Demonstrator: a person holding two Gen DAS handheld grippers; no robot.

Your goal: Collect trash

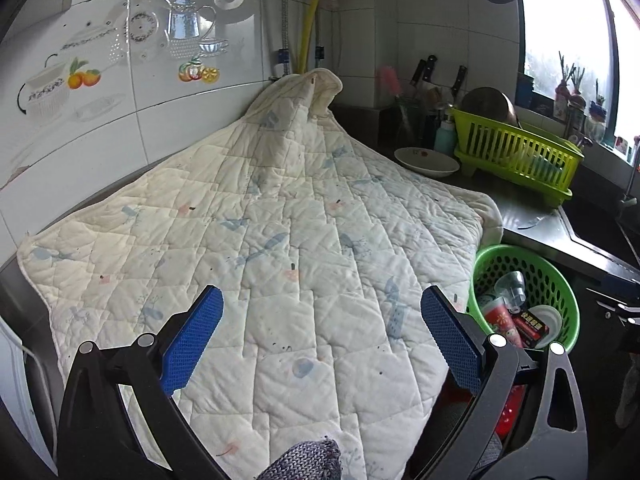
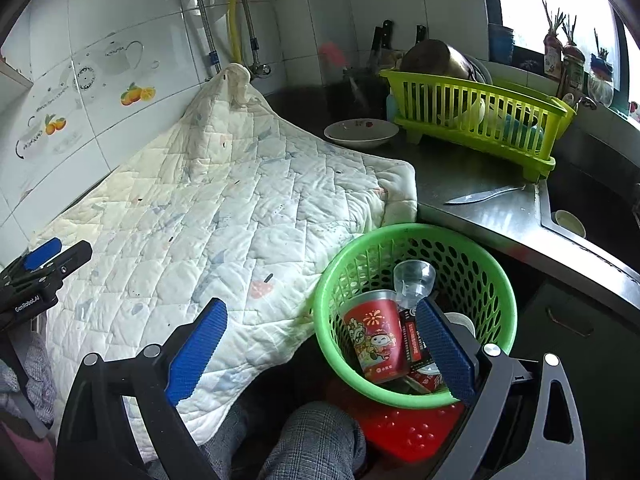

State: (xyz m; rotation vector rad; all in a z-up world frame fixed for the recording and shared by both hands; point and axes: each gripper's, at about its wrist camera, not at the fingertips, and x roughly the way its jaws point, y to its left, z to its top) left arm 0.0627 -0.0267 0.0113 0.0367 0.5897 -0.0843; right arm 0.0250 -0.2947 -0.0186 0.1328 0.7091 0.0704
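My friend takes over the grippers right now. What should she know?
Left gripper: open, empty, over the quilted cloth.
Right gripper: open, empty, one finger over the green basket.
In the basket: red cup, clear plastic cup, small dark carton.
Done: that trash is in.
Left: no loose trash shows on the cloth. A knife and a bowl sit on the counter; probably not trash.
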